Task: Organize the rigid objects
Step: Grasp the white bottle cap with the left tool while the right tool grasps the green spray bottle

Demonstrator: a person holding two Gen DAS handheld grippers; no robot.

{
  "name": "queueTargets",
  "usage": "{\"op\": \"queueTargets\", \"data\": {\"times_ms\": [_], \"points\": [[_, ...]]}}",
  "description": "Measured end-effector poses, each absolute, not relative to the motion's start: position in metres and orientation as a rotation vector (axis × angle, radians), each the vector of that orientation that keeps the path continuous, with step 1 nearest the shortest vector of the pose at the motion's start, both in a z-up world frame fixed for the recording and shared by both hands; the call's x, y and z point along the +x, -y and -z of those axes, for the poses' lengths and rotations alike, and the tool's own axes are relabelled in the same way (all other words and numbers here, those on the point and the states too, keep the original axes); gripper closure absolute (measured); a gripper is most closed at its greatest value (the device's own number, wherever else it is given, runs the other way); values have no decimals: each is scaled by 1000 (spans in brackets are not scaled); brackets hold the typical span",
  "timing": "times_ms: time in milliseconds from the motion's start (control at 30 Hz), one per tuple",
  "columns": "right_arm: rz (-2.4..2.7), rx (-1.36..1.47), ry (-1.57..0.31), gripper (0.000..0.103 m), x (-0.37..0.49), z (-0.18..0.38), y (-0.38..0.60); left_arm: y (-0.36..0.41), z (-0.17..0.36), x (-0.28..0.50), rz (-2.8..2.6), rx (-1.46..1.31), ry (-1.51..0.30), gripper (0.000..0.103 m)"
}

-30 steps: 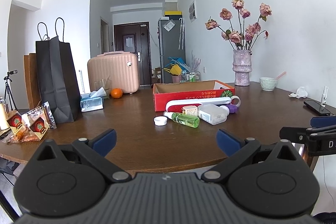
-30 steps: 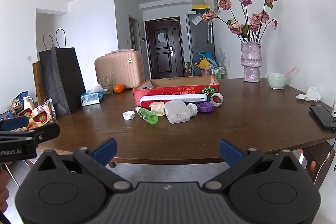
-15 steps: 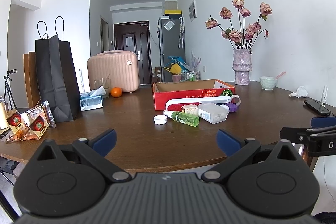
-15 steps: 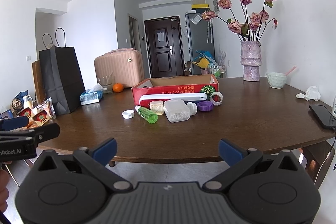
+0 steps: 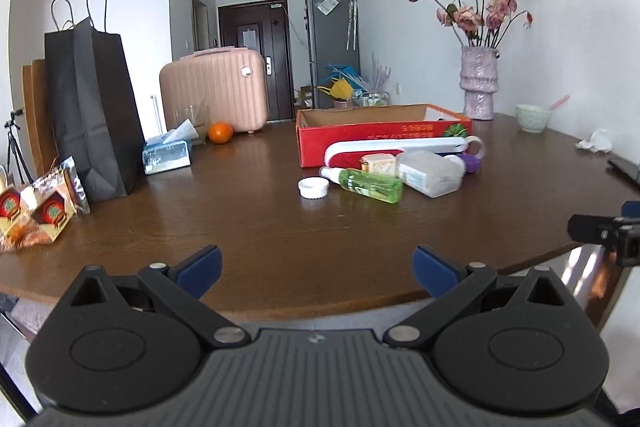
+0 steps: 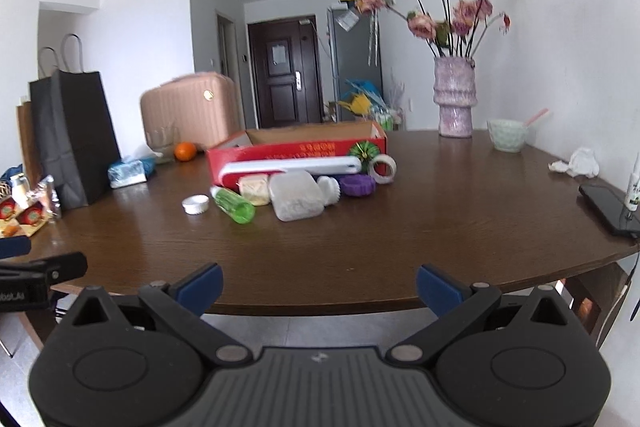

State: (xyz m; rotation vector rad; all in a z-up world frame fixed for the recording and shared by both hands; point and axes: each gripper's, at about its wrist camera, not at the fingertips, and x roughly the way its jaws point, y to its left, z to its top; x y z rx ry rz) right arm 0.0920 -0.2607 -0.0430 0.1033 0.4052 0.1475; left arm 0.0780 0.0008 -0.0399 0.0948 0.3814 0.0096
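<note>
Both tools hang at the near edge of the tabletop (image 5: 248,227) with jaws spread wide and nothing between them: the left tool (image 5: 316,263) and the right tool (image 6: 318,283). The loose items lie in a cluster well ahead of both, at mid-table, pressed against the near wall of the red cardboard box (image 5: 380,135). In the left view the cluster sits ahead and slightly right; in the right view it sits ahead and slightly left, so neither hand is clearly nearer.

The green bottle (image 6: 233,205) lies on its side at the near left of the group, its long axis running diagonally: white cap end far-left toward the box, base near-right toward the tools. Just left of it, apart, sits a white lid (image 6: 195,204). To its right lies a clear plastic container (image 6: 296,195), then a purple ring (image 6: 357,185) and a tape roll (image 6: 382,168). A long white case (image 6: 292,167) lies left-to-right along the box wall.

The likely first step is a forward reach, closing across the bottle's narrow width.
</note>
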Motion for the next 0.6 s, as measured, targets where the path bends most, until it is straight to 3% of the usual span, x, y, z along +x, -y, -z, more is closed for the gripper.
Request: {"op": "queueTargets", "data": {"times_ms": [267,467,600], "points": [[-211,99,-432,0,168,43,250,-22,43,155,-45,86,-396,0],[-303,-29,-334,0,224,42,206,-40,45,223,-29,75,-490,0],[-384,-58,-455,0,268,42,185,-41,50,260,0,94,-533,0]]}}
